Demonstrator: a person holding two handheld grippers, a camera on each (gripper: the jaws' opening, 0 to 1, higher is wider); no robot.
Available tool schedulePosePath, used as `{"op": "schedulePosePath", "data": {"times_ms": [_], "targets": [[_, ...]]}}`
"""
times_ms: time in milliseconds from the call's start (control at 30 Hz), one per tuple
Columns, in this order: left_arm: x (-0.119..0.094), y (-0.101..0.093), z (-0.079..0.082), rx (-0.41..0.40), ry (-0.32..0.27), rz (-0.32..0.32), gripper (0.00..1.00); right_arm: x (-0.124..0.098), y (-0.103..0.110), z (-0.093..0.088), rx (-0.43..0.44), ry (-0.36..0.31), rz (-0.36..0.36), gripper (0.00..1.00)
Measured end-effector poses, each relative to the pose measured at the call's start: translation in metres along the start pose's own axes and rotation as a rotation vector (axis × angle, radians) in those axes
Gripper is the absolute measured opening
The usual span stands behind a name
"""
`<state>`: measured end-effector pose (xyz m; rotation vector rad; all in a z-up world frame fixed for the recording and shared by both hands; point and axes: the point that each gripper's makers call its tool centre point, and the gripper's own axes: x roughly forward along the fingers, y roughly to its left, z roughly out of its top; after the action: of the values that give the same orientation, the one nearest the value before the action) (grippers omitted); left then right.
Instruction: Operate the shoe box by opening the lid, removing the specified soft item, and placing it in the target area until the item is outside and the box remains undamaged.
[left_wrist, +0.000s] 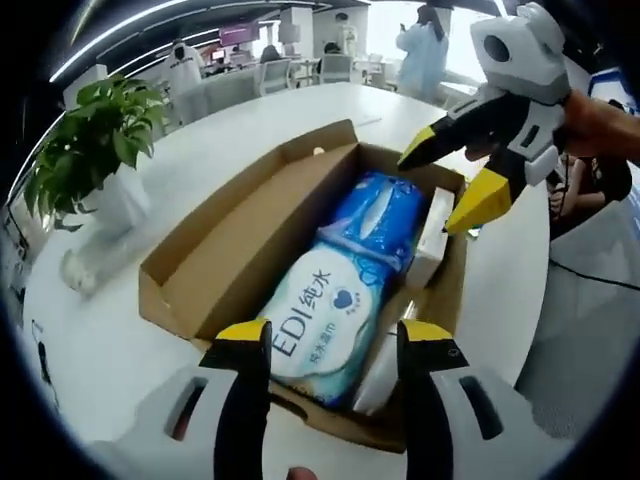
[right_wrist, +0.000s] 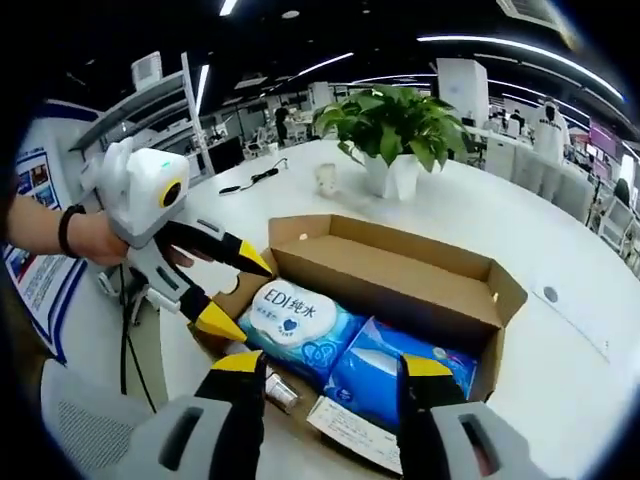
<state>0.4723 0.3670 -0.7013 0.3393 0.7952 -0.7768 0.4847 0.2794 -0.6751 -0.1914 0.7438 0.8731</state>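
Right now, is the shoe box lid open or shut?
Open. The cardboard shoe box has its lid folded back, exposing the wet-wipes pack and blue pack still inside.

The box (left_wrist: 240, 250) is plain brown cardboard inside and out. In it lies a soft pack (left_wrist: 325, 320) that is white with pale blue swirls, blue lettering and a small dark blue heart; next to it sits a brighter blue pack (left_wrist: 385, 215) with white patches. The bench (left_wrist: 200, 170) is white. Both grippers have white bodies, and their black fingers (left_wrist: 485, 200) end in yellow tips. The plant (right_wrist: 395, 120) has green leaves in a white pot (right_wrist: 392, 178).
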Motion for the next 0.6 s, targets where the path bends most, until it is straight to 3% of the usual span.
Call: {"op": "schedulePosePath", "data": {"times_ms": [167, 300, 600], "targets": [[0.012, 0.009, -0.008, 0.062, 0.049, -0.006, 0.53, 0.017, 0.006, 0.009, -0.034, -0.005, 0.033, 0.55], [0.017, 0.014, -0.013, 0.092, 0.083, -0.012, 0.53, 0.032, 0.008, 0.004, -0.142, 0.067, 0.046, 0.56], [0.026, 0.021, -0.015, 0.183, 0.125, -0.018, 0.52, 0.053, 0.009, 0.001, -0.315, 0.159, 0.093, 0.57]]}}
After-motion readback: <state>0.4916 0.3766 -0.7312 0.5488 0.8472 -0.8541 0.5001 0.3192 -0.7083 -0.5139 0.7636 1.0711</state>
